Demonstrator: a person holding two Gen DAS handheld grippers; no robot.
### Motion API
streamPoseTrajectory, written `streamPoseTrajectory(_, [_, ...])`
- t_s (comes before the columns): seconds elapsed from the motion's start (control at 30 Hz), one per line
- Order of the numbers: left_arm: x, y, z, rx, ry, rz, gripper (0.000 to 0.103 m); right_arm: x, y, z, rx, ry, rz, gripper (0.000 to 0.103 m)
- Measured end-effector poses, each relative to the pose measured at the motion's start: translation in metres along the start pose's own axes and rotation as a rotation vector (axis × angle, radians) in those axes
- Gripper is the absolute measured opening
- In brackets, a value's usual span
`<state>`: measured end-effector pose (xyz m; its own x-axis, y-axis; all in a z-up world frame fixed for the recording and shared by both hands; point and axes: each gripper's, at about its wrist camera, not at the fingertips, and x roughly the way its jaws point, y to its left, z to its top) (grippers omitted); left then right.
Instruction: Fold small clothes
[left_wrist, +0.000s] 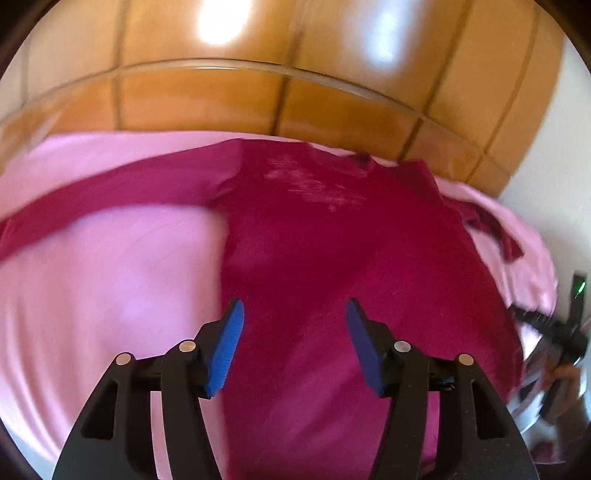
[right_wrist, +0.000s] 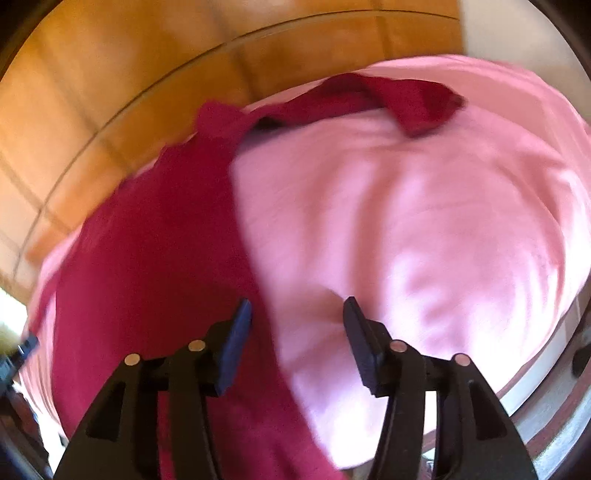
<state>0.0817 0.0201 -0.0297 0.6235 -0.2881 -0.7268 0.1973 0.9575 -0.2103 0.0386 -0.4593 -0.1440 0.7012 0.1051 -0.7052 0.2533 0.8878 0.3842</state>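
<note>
Crimson fabric fills the middle of my left wrist view: a long-sleeved shirt (left_wrist: 332, 240) lies spread flat on a pink sheet (left_wrist: 110, 277). One sleeve (left_wrist: 110, 199) stretches straight out toward the left edge of the frame. The other sleeve (left_wrist: 487, 225) lies bunched and crumpled at the right. My left tool (left_wrist: 293, 341) hangs above the lower body of the shirt, its blue pads spread wide apart with nothing between them. At the far right edge I can see part of my right tool (left_wrist: 565, 332), blurred, with a small green light on it. Glossy orange-brown floor tiles (left_wrist: 221, 96) lie beyond the sheet.

In my right wrist view the picture is blurred by motion. The shirt (right_wrist: 155, 240) runs down the left half of the frame, and its sleeve (right_wrist: 406, 99) lies folded at the top of the pink sheet (right_wrist: 424, 240). My right tool (right_wrist: 297, 345) is released, pads well apart and gripping nothing; its left pad sits over the shirt's edge, its right pad over bare sheet. The same tiles (right_wrist: 92, 110) show at upper left.
</note>
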Motion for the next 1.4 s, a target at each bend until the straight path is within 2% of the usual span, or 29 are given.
streamPoseTrajectory(0.07, [0.021, -0.020, 0.004, 0.068, 0.016, 0.003, 0.057, 0.001, -0.019, 0.014, 0.092, -0.026, -0.010, 0.052])
streamPoseTrajectory(0.13, [0.043, -0.033, 0.004, 0.120, 0.049, 0.019, 0.057, -0.001, -0.032, 0.033, 0.119, -0.090, -0.111, 0.054])
streamPoseTrajectory(0.23, [0.066, -0.037, 0.002, 0.134, 0.104, 0.027, 0.057, 0.002, -0.032, 0.056, 0.086, -0.148, -0.172, 0.060])
streamPoseTrajectory(0.4, [0.072, -0.033, 0.001, 0.125, 0.084, 0.026, 0.066, 0.035, -0.019, 0.097, -0.032, -0.179, -0.271, 0.065])
streamPoseTrajectory(0.47, [0.073, -0.031, 0.000, 0.115, 0.078, 0.023, 0.069, 0.055, -0.018, 0.114, -0.082, -0.181, -0.379, 0.063])
streamPoseTrajectory(0.53, [0.074, -0.032, 0.001, 0.108, 0.068, 0.017, 0.074, 0.077, -0.028, 0.130, -0.079, -0.152, -0.438, 0.052])
streamPoseTrajectory(0.57, [0.075, -0.032, 0.000, 0.111, 0.062, 0.018, 0.076, 0.085, -0.036, 0.136, -0.066, -0.126, -0.456, 0.038])
streamPoseTrajectory(0.6, [0.075, -0.034, -0.001, 0.118, 0.056, 0.023, 0.079, 0.085, -0.045, 0.139, -0.051, -0.117, -0.453, 0.028])
streamPoseTrajectory(0.63, [0.077, -0.037, -0.002, 0.129, 0.050, 0.032, 0.080, 0.082, -0.048, 0.143, -0.037, -0.121, -0.448, 0.023])
streamPoseTrajectory(0.67, [0.078, -0.038, -0.003, 0.137, 0.046, 0.040, 0.081, 0.074, -0.050, 0.145, -0.039, -0.132, -0.459, 0.009])
streamPoseTrajectory(0.87, [0.081, -0.036, -0.001, 0.119, 0.049, 0.020, 0.085, -0.019, -0.029, 0.159, -0.183, -0.310, -0.476, 0.009])
streamPoseTrajectory(1.0, [0.082, -0.036, 0.000, 0.120, 0.052, 0.018, 0.086, -0.056, -0.031, 0.185, -0.158, -0.356, -0.465, 0.008])
streamPoseTrajectory(1.1, [0.082, -0.035, 0.001, 0.114, 0.052, 0.018, 0.086, -0.054, -0.043, 0.212, -0.131, -0.323, -0.494, 0.008])
streamPoseTrajectory(1.2, [0.083, -0.036, 0.001, 0.113, 0.053, 0.021, 0.087, -0.022, -0.070, 0.241, -0.077, -0.231, -0.553, 0.007])
streamPoseTrajectory(1.23, [0.082, -0.036, 0.001, 0.113, 0.054, 0.022, 0.087, -0.009, -0.079, 0.247, -0.069, -0.202, -0.596, 0.007])
streamPoseTrajectory(1.33, [0.082, -0.037, 0.001, 0.113, 0.056, 0.025, 0.087, 0.025, -0.110, 0.257, 0.013, -0.125, -0.655, 0.007])
streamPoseTrajectory(1.37, [0.082, -0.037, 0.001, 0.113, 0.056, 0.025, 0.087, 0.028, -0.117, 0.254, 0.047, -0.120, -0.650, 0.010])
streamPoseTrajectory(1.4, [0.082, -0.037, 0.001, 0.113, 0.057, 0.025, 0.087, 0.029, -0.127, 0.251, 0.099, -0.129, -0.629, 0.021])
